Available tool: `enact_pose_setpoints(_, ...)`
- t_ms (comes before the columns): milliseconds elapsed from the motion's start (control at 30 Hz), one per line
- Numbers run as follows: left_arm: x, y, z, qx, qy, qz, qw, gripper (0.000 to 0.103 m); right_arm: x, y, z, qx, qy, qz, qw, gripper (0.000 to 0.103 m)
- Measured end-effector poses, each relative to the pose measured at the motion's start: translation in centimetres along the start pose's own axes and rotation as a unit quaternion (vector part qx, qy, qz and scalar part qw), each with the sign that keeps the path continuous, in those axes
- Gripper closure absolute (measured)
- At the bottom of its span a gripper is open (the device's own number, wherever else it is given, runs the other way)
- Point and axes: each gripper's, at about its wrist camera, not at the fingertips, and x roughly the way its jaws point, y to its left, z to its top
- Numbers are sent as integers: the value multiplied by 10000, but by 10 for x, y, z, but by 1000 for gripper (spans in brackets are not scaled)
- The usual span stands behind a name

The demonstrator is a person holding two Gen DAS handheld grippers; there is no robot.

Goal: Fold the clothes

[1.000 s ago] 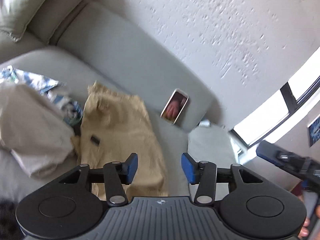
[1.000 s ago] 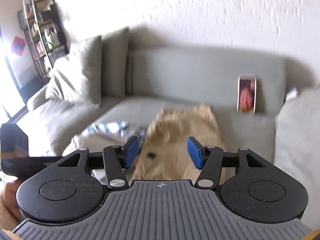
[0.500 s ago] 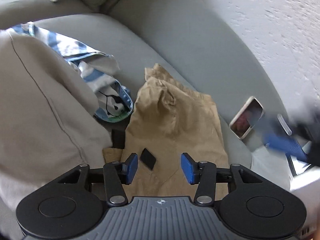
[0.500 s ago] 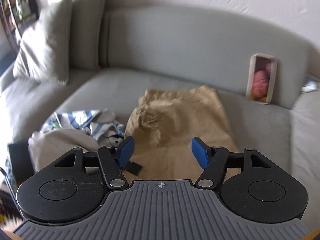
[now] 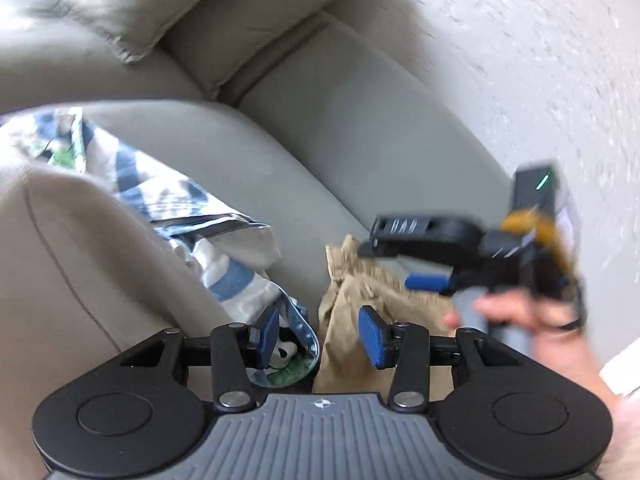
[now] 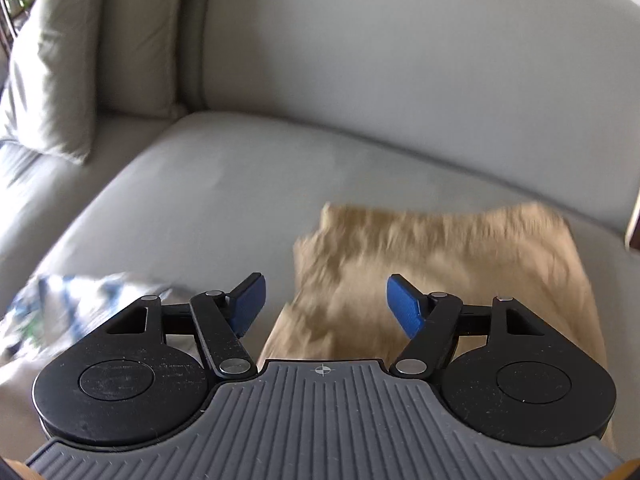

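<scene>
A tan garment [image 6: 440,272] lies spread on the grey sofa seat [image 6: 208,192]; it also shows in the left wrist view [image 5: 352,292]. My right gripper [image 6: 324,304] is open and empty, hovering over the garment's near left part. In the left wrist view the right gripper [image 5: 404,256] hangs over the garment's far edge, held by a hand [image 5: 528,316]. My left gripper [image 5: 320,336] is open and empty, low over the garment's left edge and a blue-striped cloth [image 5: 224,256].
A large beige garment [image 5: 80,280] is piled at the left beside the striped cloth. Grey back cushions [image 6: 360,48] and a loose pillow [image 6: 52,64] line the rear of the sofa. A textured white wall [image 5: 520,60] rises behind.
Both grippers have dropped closer to the tan garment. The right gripper has swung into the left wrist view over the garment's far edge. The phone is out of view.
</scene>
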Motion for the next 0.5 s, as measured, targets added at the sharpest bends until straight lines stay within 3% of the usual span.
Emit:
enact_pose_setpoints(100, 2, 4, 2, -50, 61, 39, 10000, 61, 36, -4, 4, -61, 252, -307, 9992, 35)
enact_pose_setpoints(200, 4, 6, 3, 3, 135, 107, 9999, 60, 64, -11, -5, 49, 595, -318, 9977, 40)
enact_pose_setpoints(233, 4, 6, 2, 38, 144, 147, 9998, 60, 61, -9, -8, 7, 480, -326, 9983, 47)
enact_pose_setpoints(267, 4, 5, 1, 73, 153, 187, 9997, 60, 59, -8, -11, -35, 365, -333, 9988, 80)
enact_pose_setpoints(300, 5, 5, 1, 107, 159, 226, 9996, 60, 56, -7, -14, -78, 250, -341, 9991, 102)
enact_pose_setpoints(500, 5, -2, -6, 128, 141, 316, 9993, 60, 36, -19, -16, -15, -260, -245, 9994, 103)
